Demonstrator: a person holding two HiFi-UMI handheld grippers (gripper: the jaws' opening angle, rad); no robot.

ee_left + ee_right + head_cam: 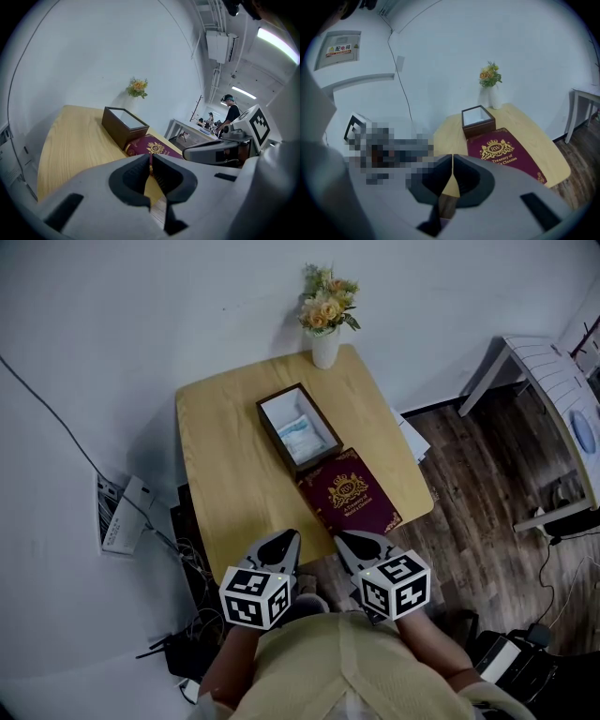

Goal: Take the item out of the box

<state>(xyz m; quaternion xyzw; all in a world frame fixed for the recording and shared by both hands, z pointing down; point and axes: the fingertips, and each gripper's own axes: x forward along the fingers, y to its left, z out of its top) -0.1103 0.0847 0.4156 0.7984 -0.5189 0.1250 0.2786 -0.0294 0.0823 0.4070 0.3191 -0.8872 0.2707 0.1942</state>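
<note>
Head view: open box on table, white-blue item lying inside; maroon book touching box's near end. At near table edge: left gripper, right gripper, jaws together, holding nothing.

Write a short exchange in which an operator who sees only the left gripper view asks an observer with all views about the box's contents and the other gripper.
Operator: From here I see the box only from the side. Is anything in it?
Observer: Yes. In the head view the box is open, and a white and blue packet lies inside it.
Operator: I see the right gripper's body, but not its jaws. Are they open?
Observer: No. In the right gripper view the right gripper has its jaws closed together, with nothing between them.
</note>
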